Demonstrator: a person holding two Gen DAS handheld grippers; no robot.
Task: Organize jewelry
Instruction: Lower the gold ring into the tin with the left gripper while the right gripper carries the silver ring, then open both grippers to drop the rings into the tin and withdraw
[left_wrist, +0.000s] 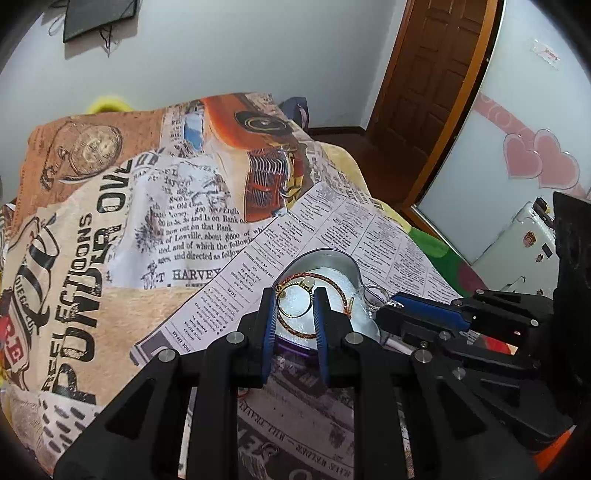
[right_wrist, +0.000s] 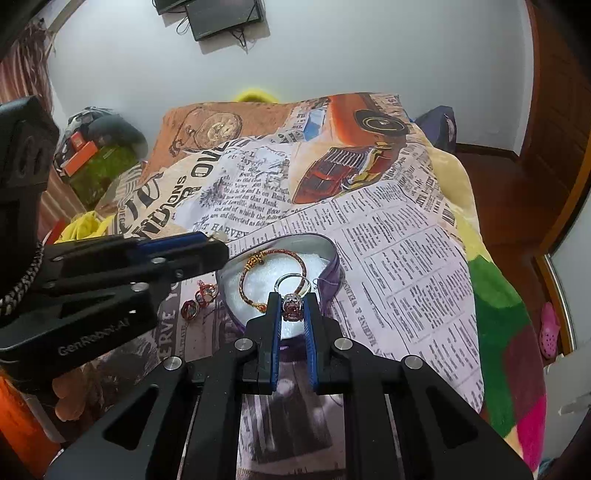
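Silver ring (right_wrist: 293, 295) with red stone is clamped by the stone in the right tongs (right_wrist: 293, 308), band forward over the tin (right_wrist: 334, 258) for dropping. Gold ring (left_wrist: 294, 301) is pinched between the left tongs (left_wrist: 294, 306) above the bracelet (right_wrist: 255, 280).

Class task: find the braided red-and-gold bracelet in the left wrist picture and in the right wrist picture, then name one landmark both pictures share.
Left wrist view: the bracelet lies in the heart-shaped tin, lower centre, partly behind the left gripper.
Right wrist view: the bracelet lies in the tin, centre, just beyond the right gripper.
Shared landmark: the orange car print on the cloth behind the tin.
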